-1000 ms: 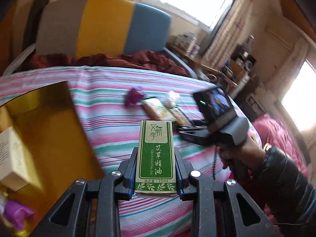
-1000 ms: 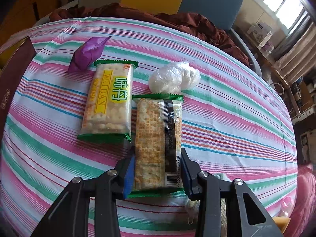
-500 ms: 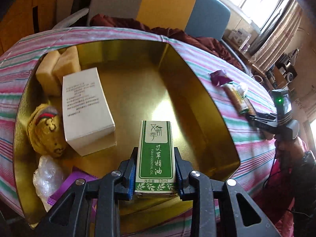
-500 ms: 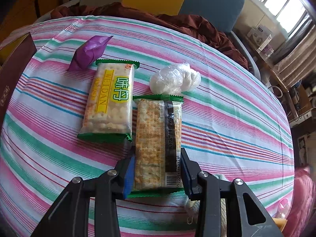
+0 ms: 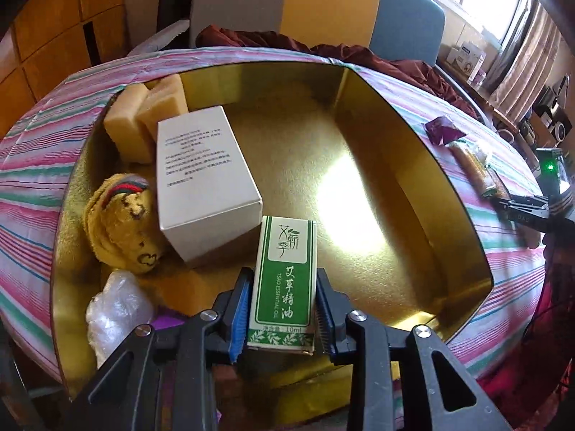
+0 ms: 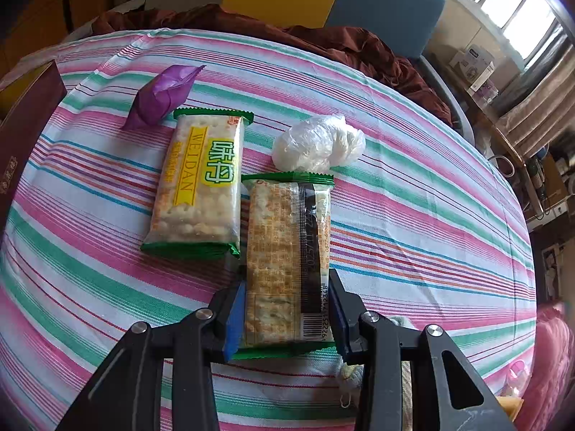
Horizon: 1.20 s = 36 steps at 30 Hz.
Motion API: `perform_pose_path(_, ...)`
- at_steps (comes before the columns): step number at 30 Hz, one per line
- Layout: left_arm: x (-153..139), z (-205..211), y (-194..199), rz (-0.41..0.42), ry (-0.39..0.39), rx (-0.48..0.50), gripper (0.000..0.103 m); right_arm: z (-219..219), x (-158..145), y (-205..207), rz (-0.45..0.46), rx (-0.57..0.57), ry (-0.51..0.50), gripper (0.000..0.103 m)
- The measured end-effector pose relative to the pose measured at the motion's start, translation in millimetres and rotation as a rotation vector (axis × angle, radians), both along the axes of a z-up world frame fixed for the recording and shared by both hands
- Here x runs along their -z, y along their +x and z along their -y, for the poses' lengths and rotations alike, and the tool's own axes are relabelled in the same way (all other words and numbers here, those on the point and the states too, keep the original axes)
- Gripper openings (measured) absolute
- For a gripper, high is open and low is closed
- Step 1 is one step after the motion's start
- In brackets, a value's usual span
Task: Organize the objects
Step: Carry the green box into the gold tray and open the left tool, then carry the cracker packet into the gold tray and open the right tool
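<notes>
Our left gripper [image 5: 282, 318] clamps the green oil box [image 5: 283, 280] over the gold tin [image 5: 413, 151], close beside a white carton [image 5: 205, 183]. Our right gripper [image 6: 285, 318] pinches a cracker packet [image 6: 287, 258] lying on the striped cloth [image 6: 413, 215], touching another packet [image 6: 201, 183].

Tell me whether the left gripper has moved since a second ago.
Yes. The left gripper, shut on the green essential-oil box, swung left from over the striped tablecloth to above the gold tray, nearing the white box.
</notes>
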<state>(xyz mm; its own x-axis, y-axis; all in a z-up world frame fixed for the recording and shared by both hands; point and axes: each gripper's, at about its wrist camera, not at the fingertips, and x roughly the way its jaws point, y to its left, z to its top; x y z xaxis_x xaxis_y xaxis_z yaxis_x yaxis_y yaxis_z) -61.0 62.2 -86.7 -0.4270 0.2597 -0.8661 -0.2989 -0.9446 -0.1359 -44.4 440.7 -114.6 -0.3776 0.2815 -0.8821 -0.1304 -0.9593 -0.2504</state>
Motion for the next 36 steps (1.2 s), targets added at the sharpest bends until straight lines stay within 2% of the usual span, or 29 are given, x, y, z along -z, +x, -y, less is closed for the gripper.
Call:
perform_pose_path(9, -30, 16, 18, -0.121, -0.004, -0.041, 0.034, -12, -5, 4, -0.011, 0.067, -0.082, 0.04)
perform_pose_path(18, -51, 24, 27, -0.221, -0.004, -0.075, 0.034, -18, -11, 5, -0.028, 0.114, -0.104, 0.04)
perform_pose_path(25, -55, 32, 32, -0.238, 0.004, -0.081, 0.034, -24, -35, 15, -0.134, 0.169, -0.168, 0.04)
perform_pose_path(33, -50, 41, 35, -0.228, 0.015, -0.096, 0.034, 5, -59, 23, -0.207, 0.136, -0.193, 0.04)
perform_pose_path(36, -49, 45, 35, -0.23, 0.021, -0.11, 0.034, 26, -74, 23, -0.243, 0.089, -0.217, 0.04)
